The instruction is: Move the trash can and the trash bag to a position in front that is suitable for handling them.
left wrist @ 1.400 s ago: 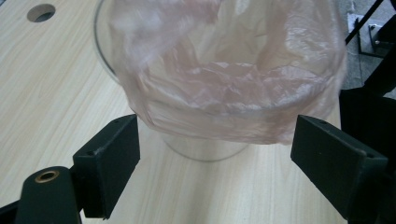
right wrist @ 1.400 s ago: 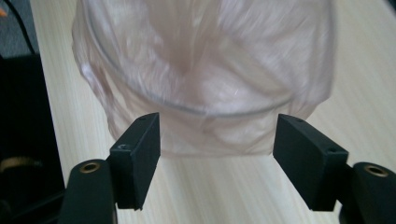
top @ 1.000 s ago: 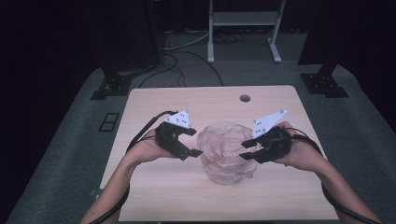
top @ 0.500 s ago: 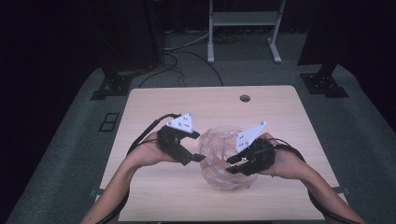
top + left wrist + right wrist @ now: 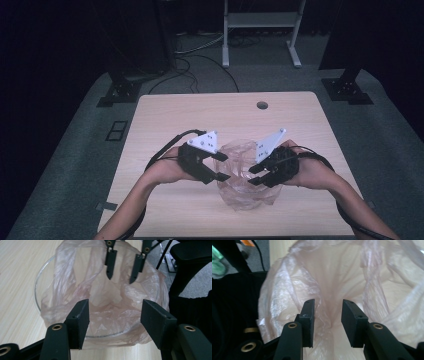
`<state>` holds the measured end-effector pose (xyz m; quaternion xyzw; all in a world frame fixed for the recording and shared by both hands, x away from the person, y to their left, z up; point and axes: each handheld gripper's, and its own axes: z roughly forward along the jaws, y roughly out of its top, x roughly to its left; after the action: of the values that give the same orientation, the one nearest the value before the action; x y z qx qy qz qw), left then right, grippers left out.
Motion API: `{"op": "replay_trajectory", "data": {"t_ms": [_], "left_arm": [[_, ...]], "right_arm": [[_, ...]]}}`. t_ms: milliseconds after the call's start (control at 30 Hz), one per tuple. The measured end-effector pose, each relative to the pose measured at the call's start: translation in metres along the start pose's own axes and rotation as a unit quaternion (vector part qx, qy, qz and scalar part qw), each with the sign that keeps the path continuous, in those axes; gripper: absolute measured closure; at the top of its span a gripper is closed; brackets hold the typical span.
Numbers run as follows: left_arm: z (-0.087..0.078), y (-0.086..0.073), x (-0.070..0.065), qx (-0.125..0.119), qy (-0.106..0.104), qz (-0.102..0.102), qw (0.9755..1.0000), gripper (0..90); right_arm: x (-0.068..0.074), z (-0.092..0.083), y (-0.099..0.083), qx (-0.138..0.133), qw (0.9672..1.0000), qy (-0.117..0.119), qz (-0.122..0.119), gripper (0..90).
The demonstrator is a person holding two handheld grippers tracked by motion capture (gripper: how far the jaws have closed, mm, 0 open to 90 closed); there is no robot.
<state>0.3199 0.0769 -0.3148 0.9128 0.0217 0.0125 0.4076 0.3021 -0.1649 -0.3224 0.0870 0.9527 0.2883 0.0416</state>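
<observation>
Count: one light wooden table (image 5: 165, 120), one clear round glass bowl (image 5: 45, 267), one thin translucent pinkish plastic bag (image 5: 240, 172) lining it, two black two-jaw grippers. Bowl with bag sits on the table at the near-centre, between the two hands.

Left gripper (image 5: 221, 167): at the bag's left edge in the high view. Jaws have just been closing but stand apart; in the left gripper view the bag's near rim lies between and below the pads, no visible clamp on the film.

Right gripper (image 5: 254, 176): at the bag's right edge, tips over the opening. Jaws part-way apart, bag film bunched in the gap in the right gripper view; can't tell whether the pads touch it, no pinch visible.

View differences: high view gives the table with its round hole (image 5: 262, 105) near the far edge, both forearms, grey triangular plates and cables. Left gripper view shows the glass rim clearly, plus the right gripper's two tips pointing down into the bag from the far side. Right gripper view gives the bag interior down to its creased bottom.
</observation>
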Motion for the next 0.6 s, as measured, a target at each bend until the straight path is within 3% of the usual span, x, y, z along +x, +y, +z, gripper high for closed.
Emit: {"op": "replay_trajectory", "data": {"t_ms": [100, 267, 433, 600], "left_arm": [[0.002, 0.002, 0.001, 0.0, -0.003, 0.0, 1.0, 39.4], [0.008, 0.005, 0.0, 0.001, -0.009, 0.004, 0.9999, 40.5], [0.016, 0.009, -0.004, -0.001, -0.024, 0.014, 0.9996, 41.5], [0.024, 0.016, -0.012, 0.001, -0.036, 0.025, 0.999, 41.3]], "right_arm": [[-0.002, -0.005, -0.001, -0.001, 1.0, -0.003, 0.003, 62.5], [-0.004, -0.02, -0.003, -0.025, 0.9996, 0.004, 0.009, 62.9], [-0.005, -0.013, -0.008, 0.002, 1.0, -0.002, 0.005, 63.4], [-0.009, -0.008, -0.003, -0.004, 0.9999, -0.013, 0.008, 63.9]]}}
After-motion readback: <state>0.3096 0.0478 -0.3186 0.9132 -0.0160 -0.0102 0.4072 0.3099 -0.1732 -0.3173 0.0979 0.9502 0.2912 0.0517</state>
